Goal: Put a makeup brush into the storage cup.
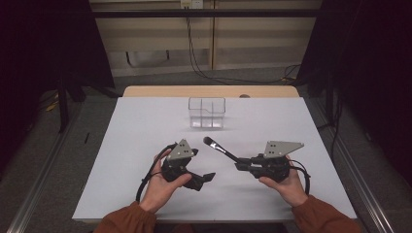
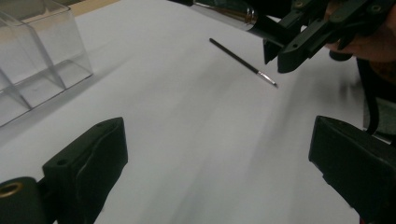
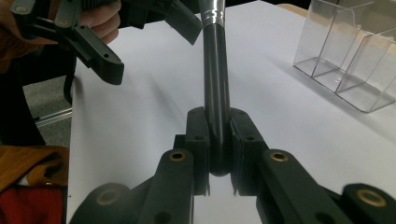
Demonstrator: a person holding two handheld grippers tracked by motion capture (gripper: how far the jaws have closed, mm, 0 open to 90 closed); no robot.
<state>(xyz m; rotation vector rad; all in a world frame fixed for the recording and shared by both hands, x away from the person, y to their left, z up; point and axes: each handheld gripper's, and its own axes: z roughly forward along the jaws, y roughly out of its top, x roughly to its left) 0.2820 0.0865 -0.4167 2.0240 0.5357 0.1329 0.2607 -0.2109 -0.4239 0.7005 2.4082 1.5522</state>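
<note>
A large makeup brush (image 1: 221, 148) with a glossy black handle and a silver ferrule was held clamped between the jaws of the right gripper (image 1: 241, 165). In the right gripper view the rounded end of the brush's handle (image 3: 217, 116) was seen pinched between the two black pads, with the handle running straight out from them and the ferrule at the top of the frame. In the high view the brush was seen pointing up and to the left from the gripper, its dark head raised above the white table (image 1: 145, 126), roughly midway between the two grippers and in front of the clear organizer (image 1: 207, 112).

The left gripper (image 1: 206, 177) was held with its jaws well apart and nothing between them; in the left gripper view bare table surface was seen between its two black jaws. A second, much thinner brush (image 2: 243, 62) was seen lying flat on the table in that view, just below the right gripper's jaws and apart from them.

The clear organizer, divided into compartments, was seen standing toward the far edge of the table, well apart from both grippers. The table's white covering was laid over a wooden top (image 1: 209, 91), a strip of which was seen at the far side. Each gripper was held by a hand in a rust-coloured sleeve (image 1: 126, 221).
</note>
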